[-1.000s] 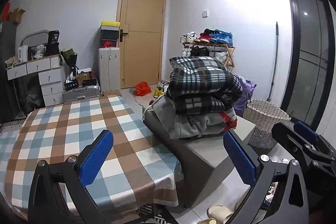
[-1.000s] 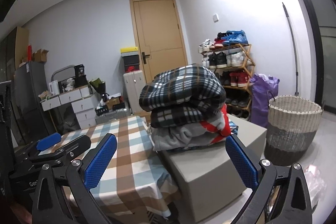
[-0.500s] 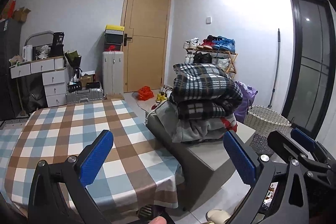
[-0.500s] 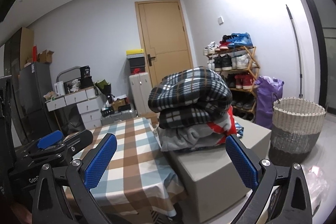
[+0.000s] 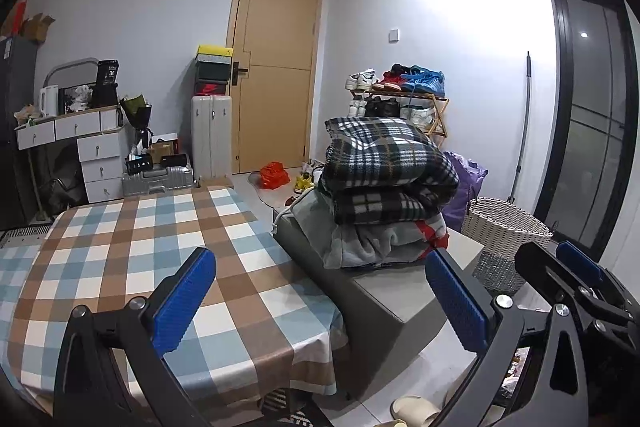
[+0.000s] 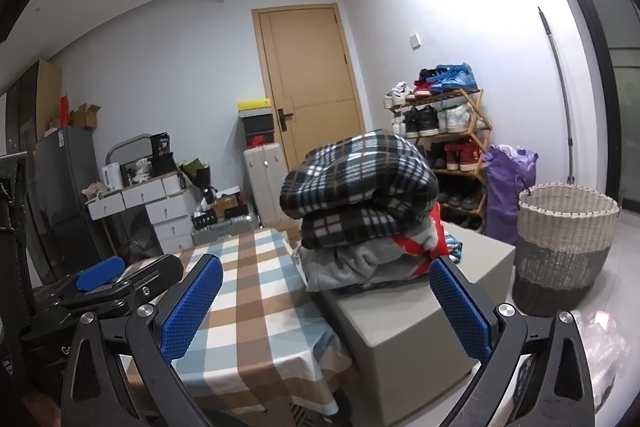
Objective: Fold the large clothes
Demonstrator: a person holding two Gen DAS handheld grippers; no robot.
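Observation:
A pile of folded clothes (image 5: 384,195) (image 6: 368,207) sits on a grey box (image 5: 392,291) (image 6: 404,323) beside the table: a black-and-white plaid garment (image 5: 384,163) (image 6: 360,175) on top, grey and red pieces beneath. The checked tablecloth (image 5: 132,247) (image 6: 256,291) has no garment on it. My left gripper (image 5: 320,301) is open, held above the table's near edge, short of the pile. My right gripper (image 6: 326,303) is open too, empty, in front of the box. Each gripper shows at the other view's edge.
A wicker basket (image 5: 504,235) (image 6: 564,243) stands on the floor right of the box. A shoe rack (image 6: 440,131), purple bag (image 6: 504,187), door (image 5: 276,67), suitcase (image 5: 210,135) and white drawers (image 5: 80,151) line the walls. Slippers (image 5: 412,411) lie by the table.
Both views have risen slightly and drawn a little nearer the clothes pile. Both grippers stay open and empty.

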